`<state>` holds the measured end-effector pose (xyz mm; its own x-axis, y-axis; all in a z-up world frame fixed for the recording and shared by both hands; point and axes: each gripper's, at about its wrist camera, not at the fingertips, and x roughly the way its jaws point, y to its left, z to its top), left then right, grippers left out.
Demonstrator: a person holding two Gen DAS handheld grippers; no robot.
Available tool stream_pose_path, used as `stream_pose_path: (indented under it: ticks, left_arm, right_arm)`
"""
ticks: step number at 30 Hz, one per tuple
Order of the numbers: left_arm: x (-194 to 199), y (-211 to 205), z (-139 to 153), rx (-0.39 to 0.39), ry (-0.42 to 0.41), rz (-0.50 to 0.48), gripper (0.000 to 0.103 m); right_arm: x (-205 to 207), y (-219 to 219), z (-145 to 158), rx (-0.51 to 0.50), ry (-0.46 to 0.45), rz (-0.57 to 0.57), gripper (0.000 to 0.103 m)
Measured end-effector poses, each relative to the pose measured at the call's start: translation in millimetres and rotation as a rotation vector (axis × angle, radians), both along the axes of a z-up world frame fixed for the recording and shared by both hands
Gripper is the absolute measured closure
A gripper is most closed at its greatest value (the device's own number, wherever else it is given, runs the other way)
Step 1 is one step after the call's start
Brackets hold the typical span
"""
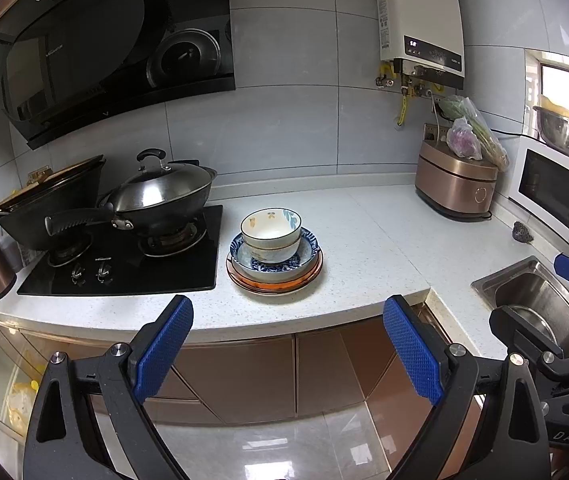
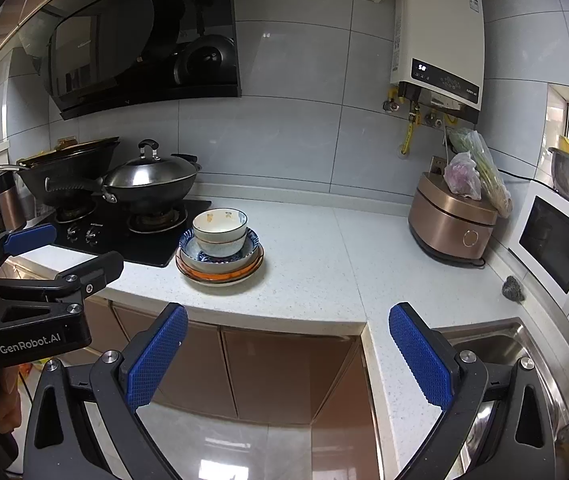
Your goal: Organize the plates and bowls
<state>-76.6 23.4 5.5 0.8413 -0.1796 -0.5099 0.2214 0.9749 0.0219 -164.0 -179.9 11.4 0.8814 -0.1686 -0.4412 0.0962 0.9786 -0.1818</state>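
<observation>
A stack of dishes stands on the white counter (image 1: pixel 356 240) beside the hob. Two white bowls (image 1: pixel 271 231) sit nested in a blue patterned bowl (image 1: pixel 308 249), on orange-rimmed plates (image 1: pixel 274 283). The same stack shows in the right wrist view: white bowls (image 2: pixel 220 228), blue bowl (image 2: pixel 250 246), plates (image 2: pixel 220 276). My left gripper (image 1: pixel 288 344) is open and empty, held in front of the counter edge, short of the stack. My right gripper (image 2: pixel 288 350) is open and empty, also off the counter edge. Each gripper shows in the other's view: the right (image 1: pixel 544 312), the left (image 2: pixel 64 256).
A black gas hob (image 1: pixel 124 264) with a lidded wok (image 1: pixel 160 196) and a second pan (image 1: pixel 52 204) lies left of the stack. A copper rice cooker (image 1: pixel 456 184) with bagged vegetables (image 1: pixel 468 136), a microwave (image 1: pixel 552 192) and a steel sink (image 1: pixel 536 304) are to the right.
</observation>
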Motion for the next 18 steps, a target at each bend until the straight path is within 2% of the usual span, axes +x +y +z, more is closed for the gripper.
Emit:
stream_pose_path:
  ticks: [18]
  left_arm:
    - [-2.6,-3.4,-0.8,-0.019,0.013,0.019,0.01]
  right_arm:
    - [4.9,5.2,-0.8,-0.002,0.002,0.012,0.0]
